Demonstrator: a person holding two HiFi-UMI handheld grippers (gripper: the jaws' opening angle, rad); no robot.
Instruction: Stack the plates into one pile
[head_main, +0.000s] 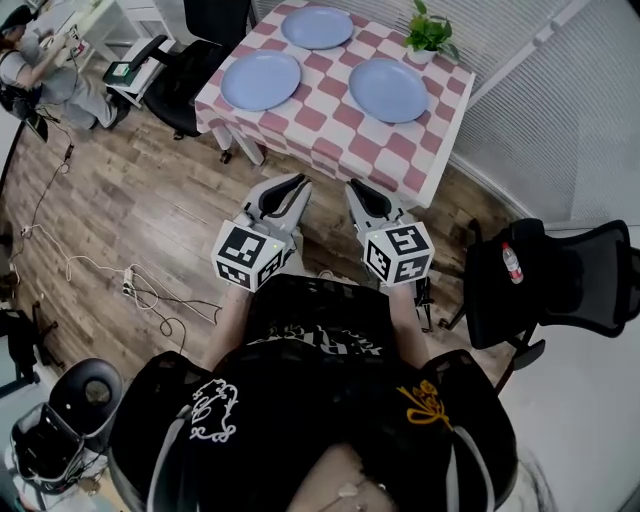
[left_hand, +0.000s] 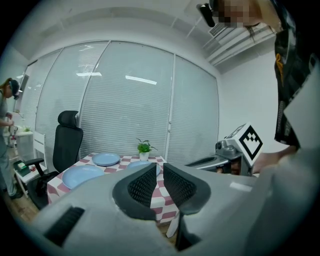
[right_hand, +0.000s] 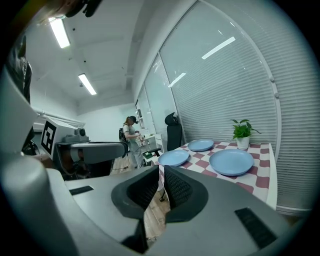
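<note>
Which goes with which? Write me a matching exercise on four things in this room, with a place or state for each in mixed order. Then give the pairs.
Column one:
1. plant
2. bottle
3. power strip
4. left hand-held gripper

Column two:
A. lying on the wooden floor, with white cable beside it
B. jaws shut, nothing between them
C. standing at a far corner of the checked table
D. lying on the black chair at the right

Pairs: 1-C, 2-D, 3-A, 4-B
</note>
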